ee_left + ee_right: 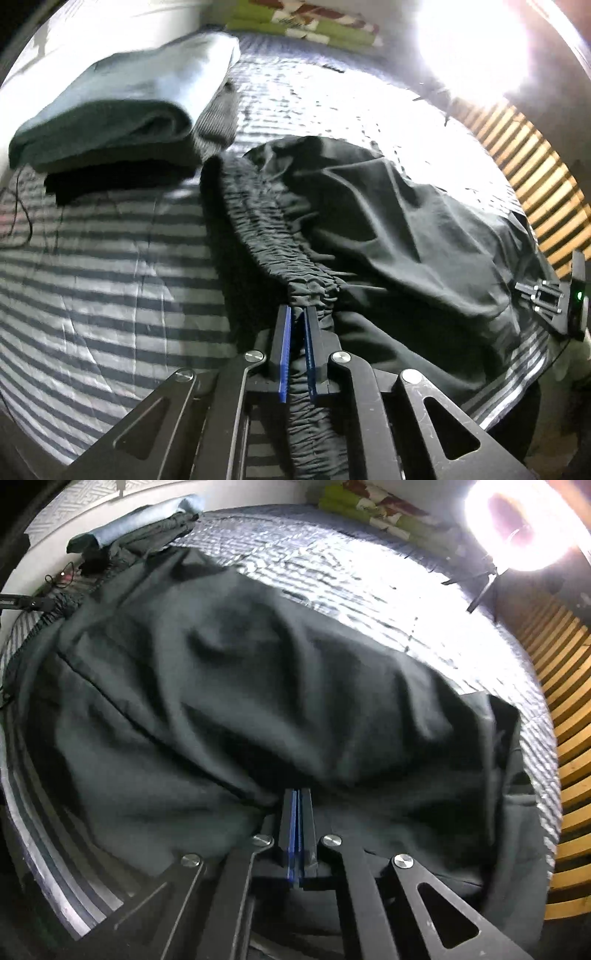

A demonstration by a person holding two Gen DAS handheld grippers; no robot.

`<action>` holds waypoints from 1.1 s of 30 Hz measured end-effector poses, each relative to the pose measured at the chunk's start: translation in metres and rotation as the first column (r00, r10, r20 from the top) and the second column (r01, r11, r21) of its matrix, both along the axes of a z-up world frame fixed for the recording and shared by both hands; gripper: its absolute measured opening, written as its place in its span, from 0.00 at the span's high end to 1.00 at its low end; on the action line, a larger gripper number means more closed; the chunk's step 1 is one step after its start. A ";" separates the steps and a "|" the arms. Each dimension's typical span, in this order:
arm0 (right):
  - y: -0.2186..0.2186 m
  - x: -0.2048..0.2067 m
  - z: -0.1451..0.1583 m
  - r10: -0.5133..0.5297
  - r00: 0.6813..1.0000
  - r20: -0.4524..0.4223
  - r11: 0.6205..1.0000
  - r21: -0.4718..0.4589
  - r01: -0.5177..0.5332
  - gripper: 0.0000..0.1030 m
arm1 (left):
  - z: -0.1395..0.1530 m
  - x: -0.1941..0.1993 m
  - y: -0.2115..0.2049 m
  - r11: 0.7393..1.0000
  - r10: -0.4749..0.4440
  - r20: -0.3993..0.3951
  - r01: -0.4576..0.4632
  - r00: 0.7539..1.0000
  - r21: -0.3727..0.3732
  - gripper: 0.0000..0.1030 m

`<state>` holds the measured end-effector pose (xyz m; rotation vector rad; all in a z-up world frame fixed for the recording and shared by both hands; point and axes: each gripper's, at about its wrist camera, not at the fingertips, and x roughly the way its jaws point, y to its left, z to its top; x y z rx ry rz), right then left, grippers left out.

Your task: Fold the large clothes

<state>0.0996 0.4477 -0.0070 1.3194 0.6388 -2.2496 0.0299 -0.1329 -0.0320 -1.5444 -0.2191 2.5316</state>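
- Striped bedspread (92, 266) filled the view; folded stack (122, 110) sat at 10 o'clock.
- Black pants (406, 221) lay crumpled mid-bed, long axis running roughly 9 to 3 o'clock between both tools.
- Elastic waistband (258, 206) stretched from 11 o'clock down to left gripper (298, 310), jaws clamped on it.
- Right gripper (296, 794) was pinched fully together on the cloth edge; fabric spread toward 12 o'clock.
- Judgement: both ends held equally close; next lift needs both together.
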 end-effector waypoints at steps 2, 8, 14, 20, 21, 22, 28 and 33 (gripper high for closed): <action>0.005 -0.002 0.006 -0.014 1.000 -0.007 1.000 -0.010 0.014 1.00 | -0.004 -0.003 0.004 0.999 -0.027 0.028 0.027 0.999 0.020 0.90; 0.015 -0.003 0.022 -0.044 0.998 -0.038 0.999 -0.026 0.043 1.00 | -0.032 -0.032 0.015 1.000 -0.020 0.042 0.019 0.999 0.011 0.68; 0.026 -0.002 0.022 -0.011 1.000 -0.009 0.999 -0.039 0.010 0.46 | -0.014 -0.026 0.021 1.000 -0.012 -0.043 0.011 0.999 -0.029 0.90; 0.009 0.002 0.016 0.092 0.996 -0.015 0.996 -0.020 -0.092 0.43 | 0.037 -0.020 -0.013 0.998 0.063 -0.132 -0.059 0.989 0.031 0.91; 0.003 0.002 0.011 0.114 0.993 -0.016 0.993 0.012 -0.114 0.43 | 0.041 -0.020 -0.018 0.997 0.075 -0.140 -0.071 0.987 0.032 0.91; -0.001 0.000 0.005 0.128 0.992 -0.017 0.991 0.035 -0.128 0.43 | 0.046 -0.017 -0.022 0.996 0.081 -0.143 -0.076 0.986 0.037 0.91; -0.007 -0.009 -0.006 0.109 0.993 0.055 0.994 -0.038 -0.107 1.00 | 0.057 -0.008 -0.027 0.996 0.093 -0.163 -0.089 0.982 0.032 0.91; -0.003 0.009 0.032 0.069 0.995 -0.078 0.997 -0.040 -0.073 0.99 | 0.088 0.005 -0.033 0.992 0.124 -0.225 -0.112 0.966 0.063 0.91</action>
